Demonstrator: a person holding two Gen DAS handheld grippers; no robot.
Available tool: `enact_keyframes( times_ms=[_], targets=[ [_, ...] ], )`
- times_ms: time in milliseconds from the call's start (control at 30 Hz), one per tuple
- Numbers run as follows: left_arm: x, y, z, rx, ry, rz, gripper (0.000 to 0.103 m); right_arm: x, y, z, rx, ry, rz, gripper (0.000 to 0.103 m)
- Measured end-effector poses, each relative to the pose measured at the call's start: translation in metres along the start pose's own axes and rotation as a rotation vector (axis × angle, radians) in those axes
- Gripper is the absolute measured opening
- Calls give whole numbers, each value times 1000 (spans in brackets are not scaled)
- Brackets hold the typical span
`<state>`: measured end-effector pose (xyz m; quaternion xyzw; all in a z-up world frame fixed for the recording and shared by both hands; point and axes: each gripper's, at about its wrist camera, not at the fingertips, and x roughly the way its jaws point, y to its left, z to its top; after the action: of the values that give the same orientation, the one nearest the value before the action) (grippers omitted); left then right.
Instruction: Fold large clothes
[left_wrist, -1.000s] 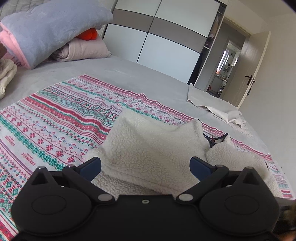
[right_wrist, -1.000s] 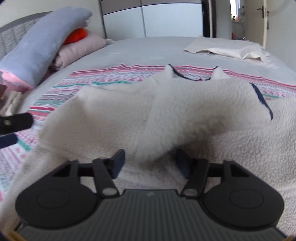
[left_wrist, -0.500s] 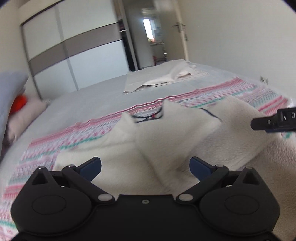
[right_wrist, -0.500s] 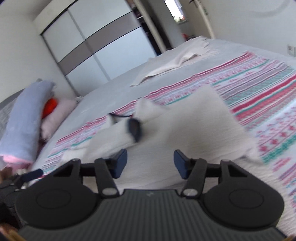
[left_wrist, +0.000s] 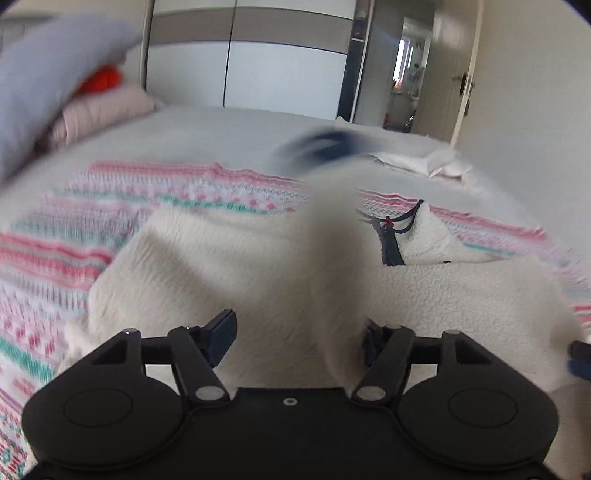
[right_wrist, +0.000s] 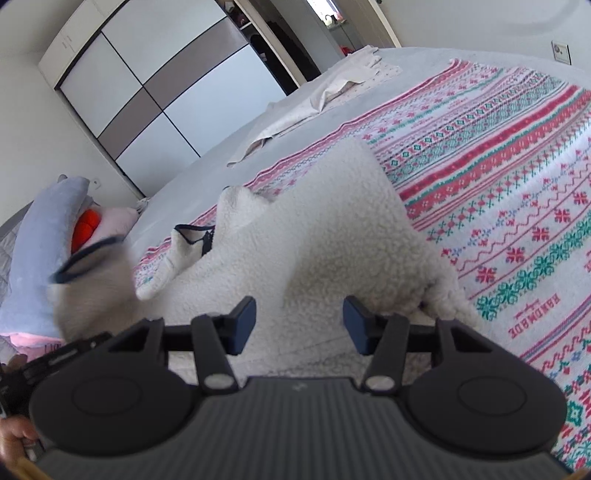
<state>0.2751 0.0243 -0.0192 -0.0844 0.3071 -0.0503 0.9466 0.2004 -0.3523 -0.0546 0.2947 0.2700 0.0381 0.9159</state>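
Note:
A cream fleece jacket (left_wrist: 229, 266) with navy trim lies on the patterned blanket (left_wrist: 44, 258); it also shows in the right wrist view (right_wrist: 332, 236). My left gripper (left_wrist: 295, 338) is open low over the jacket. A blurred fleece sleeve (left_wrist: 332, 236) with a navy cuff rises in front of it against the right finger; I cannot tell if it is pinched. My right gripper (right_wrist: 299, 323) is open and empty just above the jacket's near part. The left gripper (right_wrist: 62, 354) shows at that view's left edge under the raised sleeve (right_wrist: 92, 280).
The patterned blanket (right_wrist: 517, 192) covers a grey bed (left_wrist: 229, 129). Pillows and a folded grey-blue quilt (left_wrist: 44, 74) are stacked at the head. A beige cloth (right_wrist: 332, 88) lies at the far side. A wardrobe (left_wrist: 280, 55) and an open door stand beyond.
Both grippers have swung to new views. The left gripper's fingers have come closer together, and a sleeve now stands up blurred in front of it. The right gripper stays open over the jacket.

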Motion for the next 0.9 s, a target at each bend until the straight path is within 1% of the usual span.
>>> enact_keyframes(
  times_ms=[33, 100, 133, 167, 200, 267, 333, 367, 400, 433, 467, 500, 533, 567, 633, 667, 700, 733, 767, 800, 833, 867, 900],
  targets=[
    [-5, 19, -4, -28, 5, -56, 64, -2, 0, 0, 7, 0, 6, 53],
    [-12, 54, -9, -105, 19, -182, 66, -7, 2, 3, 23, -5, 14, 54],
    [-17, 69, -11, -149, 8, -215, 72, -9, 2, 4, 33, -13, 24, 55],
    [-19, 80, -12, -189, -5, -228, 78, -12, 2, 6, 47, -23, 34, 56],
    [-19, 89, -11, -231, -14, -229, 79, -16, 2, 8, 62, -35, 39, 57],
    [-14, 97, -6, -275, 0, -213, 79, -22, 1, 12, 83, -64, 29, 58],
    [-7, 94, -2, -257, 14, -212, 79, -29, -3, 17, 113, -101, 12, 59],
    [-4, 88, 1, -233, 18, -207, 77, -33, -7, 19, 136, -122, 9, 60],
    [-1, 82, 3, -209, 28, -195, 77, -37, -11, 22, 160, -142, 7, 60],
    [-1, 78, 3, -191, 38, -168, 73, -41, -16, 25, 188, -167, 2, 60],
    [1, 70, 4, -168, 40, -145, 49, -46, -21, 27, 214, -191, -4, 60],
    [3, 62, 6, -119, 40, -107, 35, -50, -27, 28, 241, -216, -11, 60],
    [1, 54, 8, -87, 20, -76, 16, -53, -33, 29, 262, -238, -16, 60],
    [-6, 50, 9, -77, -36, -72, 12, -54, -38, 30, 277, -254, -22, 60],
    [-18, 49, 12, -94, -159, -73, 12, -53, -43, 30, 271, -260, -47, 59],
    [-20, 49, 12, -88, -194, -54, 12, -52, -43, 30, 253, -256, -62, 57],
    [-14, 49, 13, -65, -203, -7, 12, -48, -42, 30, 222, -249, -76, 51],
    [-5, 49, 12, -31, -192, 43, 12, -43, -39, 29, 186, -235, -91, 45],
    [4, 48, 9, 7, -178, 90, 13, -37, -35, 27, 145, -215, -111, 43],
    [17, 46, 6, 66, -142, 154, 16, -31, -33, 25, 108, -191, -132, 40],
    [28, 44, 0, 122, -103, 207, 18, -24, -31, 23, 81, -168, -155, 40],
    [33, 43, -5, 165, -95, 227, 19, -15, -30, 19, 51, -137, -185, 40],
    [32, 40, -9, 203, -113, 246, 19, -5, -31, 16, 22, -99, -227, 40]
  ],
)
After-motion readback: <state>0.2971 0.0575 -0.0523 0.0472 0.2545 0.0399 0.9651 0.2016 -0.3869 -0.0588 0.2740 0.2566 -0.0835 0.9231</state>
